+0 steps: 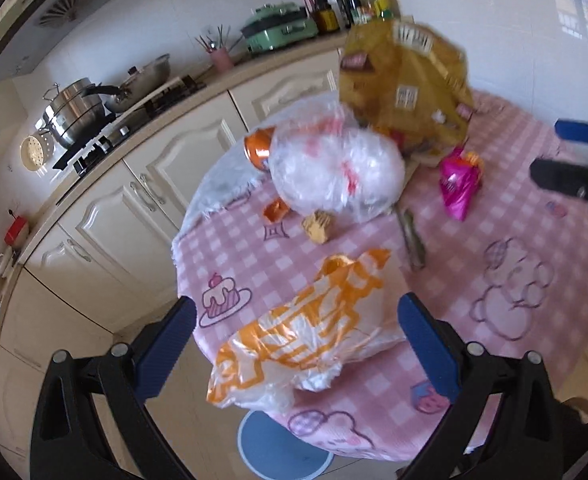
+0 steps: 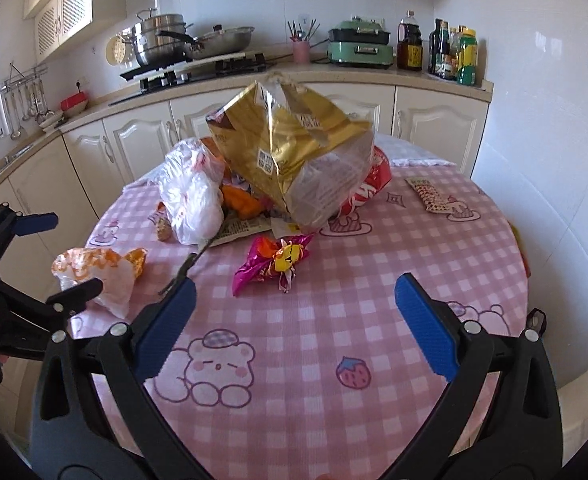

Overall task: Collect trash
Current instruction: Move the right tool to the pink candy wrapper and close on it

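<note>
Trash lies scattered over a round surface (image 2: 374, 264) covered with a pink checked cloth printed with cartoon bears.

Left hand-held gripper (image 1: 296, 330): fingers spread wide, nothing between them. Directly ahead of it, between the 2 blue pads in its view, lies an orange-and-white plastic bag (image 1: 306, 332), crumpled, at the near edge of the surface. Whether the pads touch it cannot be told.

Beyond that bag, further ahead: a small tan crumpled scrap (image 1: 317, 226) and a small orange wrapper (image 1: 275, 211), then a bulging clear plastic bag (image 1: 334, 172) with red print. An orange can (image 1: 259, 151) lies on its side just behind the clear bag, to the left. A large gold foil bag (image 1: 406, 84) stands tallest, at the back of the pile.

Right hand-held gripper (image 2: 294, 300): fingers spread wide, holding nothing, hovering over bare cloth. Just ahead of it, a magenta snack wrapper (image 2: 272, 264), twisted and flat on the surface. Left of its left finger, a dark thin strip (image 2: 186, 268) lies on the cloth. Far ahead and to the right, a small flat printed packet (image 2: 430, 194) lies apart from the pile.

Behind the surface: cream kitchen cabinets (image 2: 142, 140), steel pots on a stove (image 2: 198, 70), a green appliance (image 2: 360, 42), bottles (image 2: 450, 54).
</note>
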A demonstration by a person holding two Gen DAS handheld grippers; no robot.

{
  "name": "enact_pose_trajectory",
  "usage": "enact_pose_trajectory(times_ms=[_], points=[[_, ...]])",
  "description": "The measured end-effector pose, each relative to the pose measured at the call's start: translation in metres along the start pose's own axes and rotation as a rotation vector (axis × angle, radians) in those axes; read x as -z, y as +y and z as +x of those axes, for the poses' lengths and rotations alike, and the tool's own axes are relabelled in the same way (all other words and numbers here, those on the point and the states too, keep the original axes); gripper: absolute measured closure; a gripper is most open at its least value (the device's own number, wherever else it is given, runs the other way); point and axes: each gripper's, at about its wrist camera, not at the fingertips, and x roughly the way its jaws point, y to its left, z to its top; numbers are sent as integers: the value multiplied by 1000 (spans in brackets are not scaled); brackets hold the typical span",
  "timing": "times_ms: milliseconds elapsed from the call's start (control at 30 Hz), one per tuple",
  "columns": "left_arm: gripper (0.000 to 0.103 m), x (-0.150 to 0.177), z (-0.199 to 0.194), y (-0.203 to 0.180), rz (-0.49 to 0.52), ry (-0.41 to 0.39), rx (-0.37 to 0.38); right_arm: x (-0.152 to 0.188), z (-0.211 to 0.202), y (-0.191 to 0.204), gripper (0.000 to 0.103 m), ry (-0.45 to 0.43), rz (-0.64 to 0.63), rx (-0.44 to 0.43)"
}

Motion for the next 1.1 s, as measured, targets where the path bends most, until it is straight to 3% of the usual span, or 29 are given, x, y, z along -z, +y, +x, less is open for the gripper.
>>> enact_pose_trajectory(times_ms=[133,167,200,333,467,567,633,667,733,1100], points=[[5,2,21,11,-68,53,40,1,18,-3,6,42,10,-6],[11,2,23,13,-91,59,49,1,22,-3,6,53,13,-8],[23,3,24,15,-117,65,88,1,25,-3,6,58,17,-10],[26,3,24,15,-155,66,93,-3,40,-2,6,66,16,-8],[32,2,17,9,-187,47,88,-10,55,-1,17,100,35,-37],[36,3,14,12,-265,31,110,-17,67,3,25,110,42,-35],[38,6,13,18,-346,19,134,-20,76,4,39,137,49,-37],[39,7,13,21,-371,16,148,-20,80,4,51,152,52,-41],[40,11,12,24,-418,13,173,-19,84,6,61,167,51,-52],[41,27,-29,28,-511,-92,215,-1,33,12,64,130,49,-69]])
